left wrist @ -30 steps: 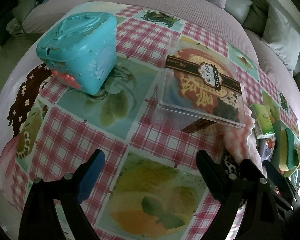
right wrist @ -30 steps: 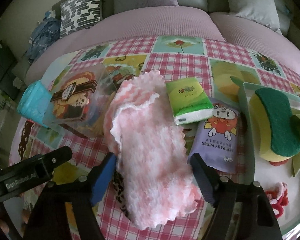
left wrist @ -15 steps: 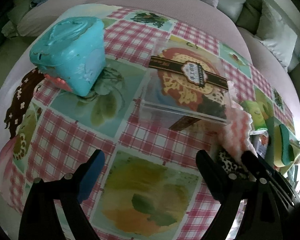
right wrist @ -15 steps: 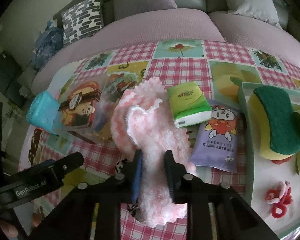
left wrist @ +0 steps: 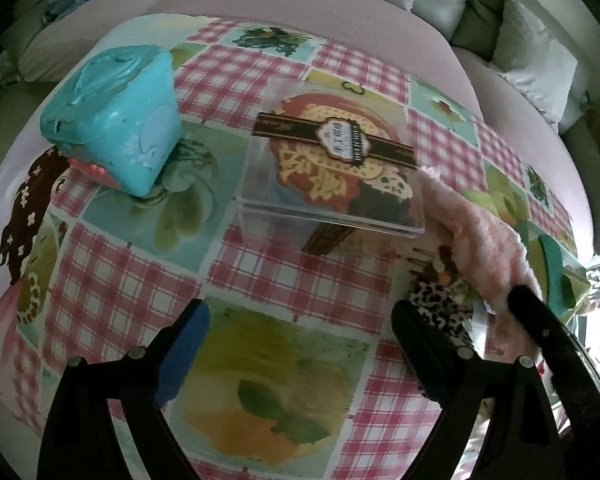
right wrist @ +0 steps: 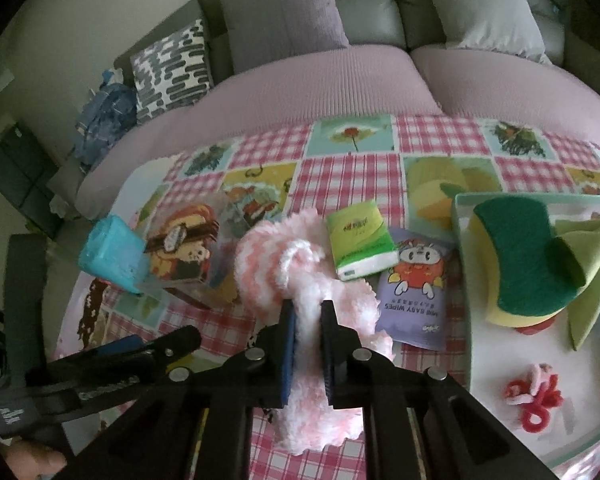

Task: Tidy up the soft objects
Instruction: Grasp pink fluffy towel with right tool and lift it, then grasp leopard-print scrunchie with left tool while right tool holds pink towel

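My right gripper (right wrist: 307, 314) is shut on a fluffy pink-and-white cloth (right wrist: 268, 268) and holds it lifted off the checked tablecloth; the cloth hangs bunched on both sides of the jaws. The cloth also shows at the right of the left wrist view (left wrist: 476, 236), with a leopard-print item (left wrist: 440, 308) under it. My left gripper (left wrist: 300, 332) is open and empty, low over the tablecloth, left of the cloth; it shows in the right wrist view (right wrist: 156, 346).
A teal box (left wrist: 112, 120) and a clear box with a brown band (left wrist: 332, 168) stand on the table. A green tissue pack (right wrist: 360, 244) and a purple wipes pack (right wrist: 416, 292) lie right of the cloth. A tray (right wrist: 476, 360) holds a green-yellow sponge (right wrist: 520, 268), green cloth and red hair ties (right wrist: 534, 396).
My right gripper closed on the pink cloth and raised it off the table, bunching it. The left gripper stayed open and drifted slightly right.
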Motion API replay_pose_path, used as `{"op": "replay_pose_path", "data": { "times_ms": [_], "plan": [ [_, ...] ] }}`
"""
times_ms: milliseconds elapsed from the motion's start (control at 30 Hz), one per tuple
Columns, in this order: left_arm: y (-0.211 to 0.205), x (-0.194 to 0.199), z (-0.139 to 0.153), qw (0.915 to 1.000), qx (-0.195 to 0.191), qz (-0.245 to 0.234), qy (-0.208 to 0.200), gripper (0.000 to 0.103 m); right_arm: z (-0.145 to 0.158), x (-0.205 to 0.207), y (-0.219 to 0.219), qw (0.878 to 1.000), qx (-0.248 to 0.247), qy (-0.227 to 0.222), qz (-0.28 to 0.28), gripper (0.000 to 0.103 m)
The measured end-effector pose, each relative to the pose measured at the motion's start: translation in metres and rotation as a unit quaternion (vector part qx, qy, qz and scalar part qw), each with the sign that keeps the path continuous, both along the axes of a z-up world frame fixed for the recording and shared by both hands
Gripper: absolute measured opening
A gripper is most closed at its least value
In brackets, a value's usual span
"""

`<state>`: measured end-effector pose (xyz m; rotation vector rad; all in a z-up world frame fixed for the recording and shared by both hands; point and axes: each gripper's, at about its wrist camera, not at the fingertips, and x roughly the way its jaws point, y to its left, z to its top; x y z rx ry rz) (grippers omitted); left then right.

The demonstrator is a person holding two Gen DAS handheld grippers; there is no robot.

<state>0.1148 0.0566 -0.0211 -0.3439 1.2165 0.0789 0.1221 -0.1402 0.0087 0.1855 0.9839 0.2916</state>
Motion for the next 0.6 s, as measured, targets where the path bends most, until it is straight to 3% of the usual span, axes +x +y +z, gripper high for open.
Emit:
{"op": "replay_pose_path", "data": {
  "times_ms": [200,600],
  "plan": [
    [-0.012,0.002,0.002,0.9997,-0.009,-0.021,-0.001,0.093,0.011,-0.007,-0.013,1.0,-0.005,-0.013,-0.017,0.013],
    [-0.048,0.009,-0.001,0.9966,-0.035,-0.075,-0.001,0.092,0.002,-0.011,-0.047,0.998,-0.013,0.012,-0.06,0.013]
  ]
}}
